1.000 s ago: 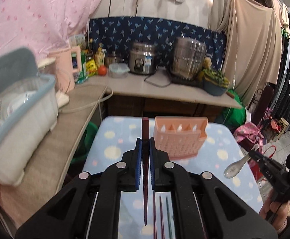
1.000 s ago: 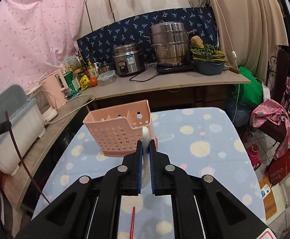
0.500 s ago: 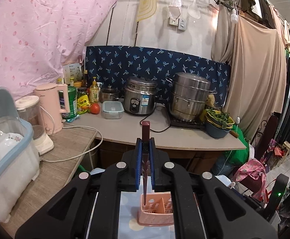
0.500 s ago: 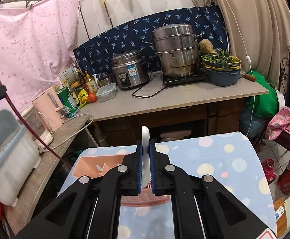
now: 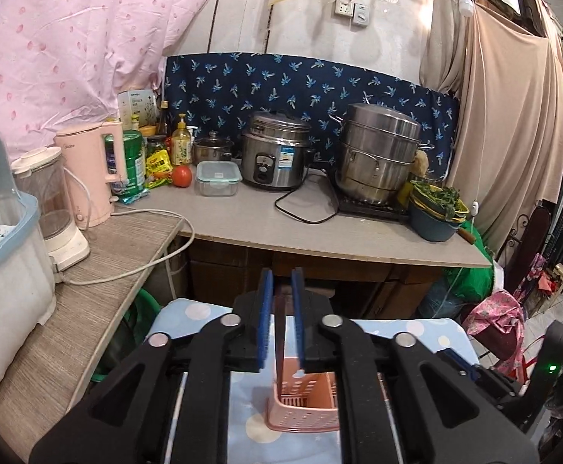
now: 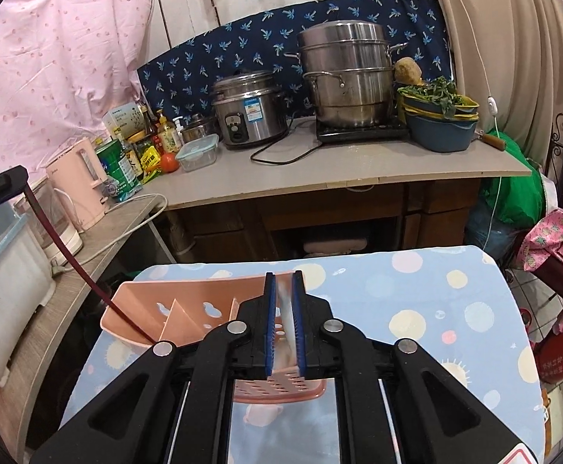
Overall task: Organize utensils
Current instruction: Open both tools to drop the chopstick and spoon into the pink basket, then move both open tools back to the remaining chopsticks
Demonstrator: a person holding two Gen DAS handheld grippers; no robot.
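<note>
Lowering two utensils into my perforated pink plastic caddy (image 6: 188,317) at the desk's far left corner: left tool (image 5: 280,324), slackened, straddles the steep dark-red chopstick (image 6: 69,255); right tool (image 6: 283,321) grips the white spoon (image 6: 286,324) directly above it.

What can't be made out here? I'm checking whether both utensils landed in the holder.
- Right wrist view: spoon blurred between pads of right gripper; grip unclear.
- Left wrist view: chopstick mostly hidden inside left gripper; grip unclear.
- Both views: floor of pink holder hidden behind its walls and gripper bodies.
</note>
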